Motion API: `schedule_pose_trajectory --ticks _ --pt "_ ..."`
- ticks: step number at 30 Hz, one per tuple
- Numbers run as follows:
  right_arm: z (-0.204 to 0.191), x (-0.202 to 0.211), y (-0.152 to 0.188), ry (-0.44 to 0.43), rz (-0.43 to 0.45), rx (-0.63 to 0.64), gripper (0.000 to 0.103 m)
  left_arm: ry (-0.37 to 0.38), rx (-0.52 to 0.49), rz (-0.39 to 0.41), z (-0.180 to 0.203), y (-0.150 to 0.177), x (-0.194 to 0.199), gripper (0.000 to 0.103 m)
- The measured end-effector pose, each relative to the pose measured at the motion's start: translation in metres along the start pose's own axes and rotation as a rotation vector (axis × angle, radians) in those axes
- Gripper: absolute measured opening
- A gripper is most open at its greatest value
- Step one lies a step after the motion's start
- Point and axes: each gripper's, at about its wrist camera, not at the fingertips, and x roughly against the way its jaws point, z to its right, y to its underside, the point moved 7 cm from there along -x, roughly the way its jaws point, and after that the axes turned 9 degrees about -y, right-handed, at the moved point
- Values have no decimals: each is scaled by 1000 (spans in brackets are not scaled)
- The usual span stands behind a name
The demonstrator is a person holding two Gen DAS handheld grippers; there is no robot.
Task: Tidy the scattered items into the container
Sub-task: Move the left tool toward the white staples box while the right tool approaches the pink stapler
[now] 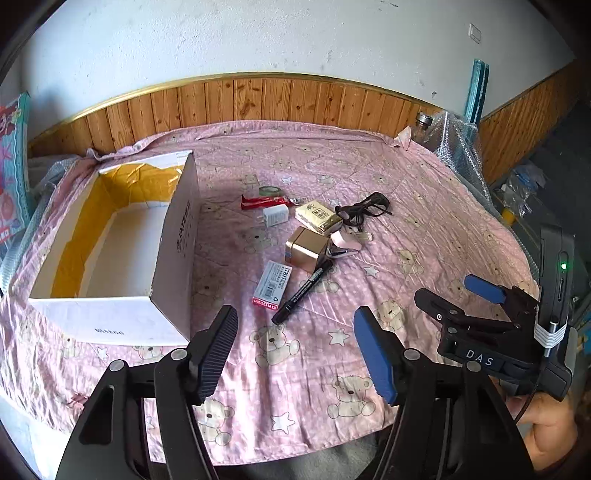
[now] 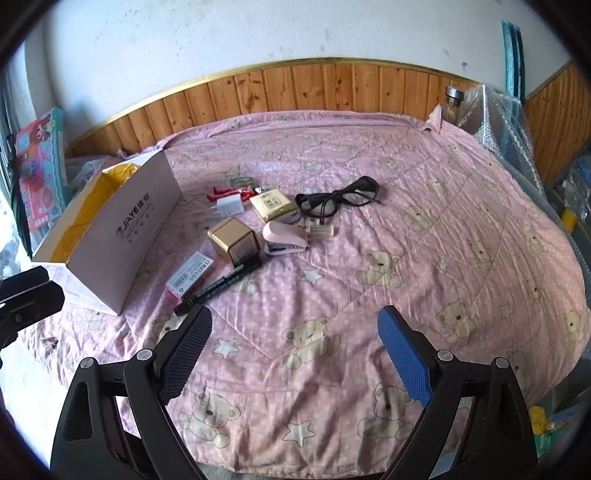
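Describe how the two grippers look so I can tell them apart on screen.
Both look alike: black frames, one black ribbed pad and one blue pad. The left gripper shows silver pivot screws. The right gripper carries white "DAS" lettering, a green light and a white-banded cable.

A pink bear-print quilt (image 2: 406, 258) is spread over the bed. Wood panelling (image 2: 332, 85) is fitted below a white wall (image 2: 221, 33). A glass jar (image 2: 452, 103) is stood beside bubble wrap (image 2: 506, 122).

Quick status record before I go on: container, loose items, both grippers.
container: white box, open, empty, left on the pink quilt
loose items: marker, gold box, stapler, glasses, charger, all outside the box
left hand-held gripper: open, holding nothing
right hand-held gripper: open, holding nothing
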Motion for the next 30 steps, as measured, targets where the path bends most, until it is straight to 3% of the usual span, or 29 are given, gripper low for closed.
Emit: schedule_pose_trajectory --ticks 6,8,9,10,12,14,19,30 --pt "-7 -5 8 -48 -8 8 92 38 4 -62 7 12 -15 38" --pt "-11 -6 7 -46 -6 29 84 42 -13 -66 13 12 -18 31" --pt "-13 -8 6 -46 -14 39 69 44 -19 -64 15 10 -18 27" --pt "-14 -11 7 -48 -27 41 47 48 -25 -64 17 9 -20 25" --pt "-15 -19 10 -69 -61 34 26 55 -30 -70 21 7 -24 22" --pt "-13 -26 13 -72 -76 30 17 59 -34 -80 23 7 -29 18" --pt "-14 -41 18 -86 -111 20 9 52 -39 -112 23 11 -44 11" --pt "-15 -71 21 -86 -183 26 7 45 -48 -181 17 16 -78 4"
